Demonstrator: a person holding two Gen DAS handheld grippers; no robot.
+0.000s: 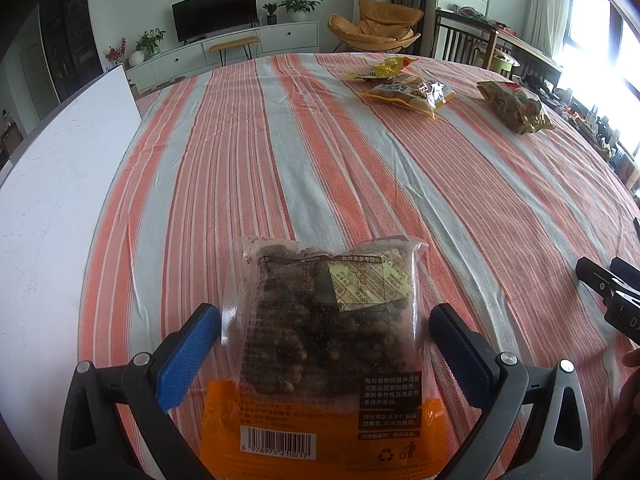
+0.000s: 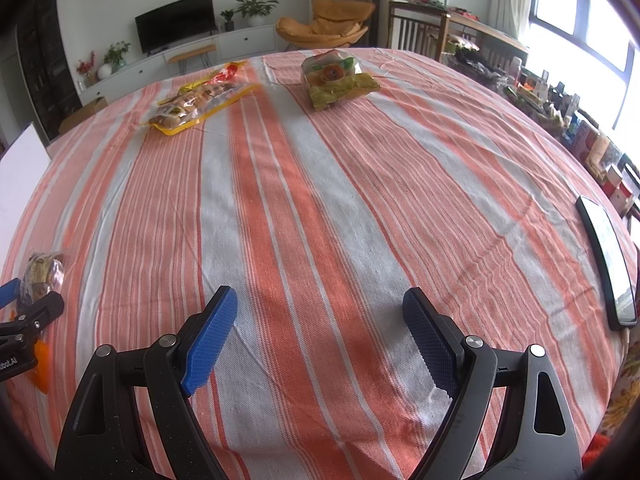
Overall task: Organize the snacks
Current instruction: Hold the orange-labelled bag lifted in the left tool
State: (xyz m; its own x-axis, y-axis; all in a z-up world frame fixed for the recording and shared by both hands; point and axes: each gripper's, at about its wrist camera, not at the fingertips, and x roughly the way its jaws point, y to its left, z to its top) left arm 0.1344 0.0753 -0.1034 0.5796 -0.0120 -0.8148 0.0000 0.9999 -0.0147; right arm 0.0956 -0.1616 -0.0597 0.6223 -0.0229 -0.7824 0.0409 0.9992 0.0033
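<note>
with its jaws spread wide, the left gripper [image 1: 325, 338] straddles the nut packet [image 1: 320, 356] lying on the striped tablecloth [image 1: 320, 168], pads clear of it. right gripper [image 2: 320, 334] hangs open, empty. looks like placing's done; next, fetch the far snack bags [image 2: 200, 100].

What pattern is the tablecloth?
Orange-red and pale grey stripes with thin white lines on the woven tablecloth; clearest in the right wrist view.
</note>
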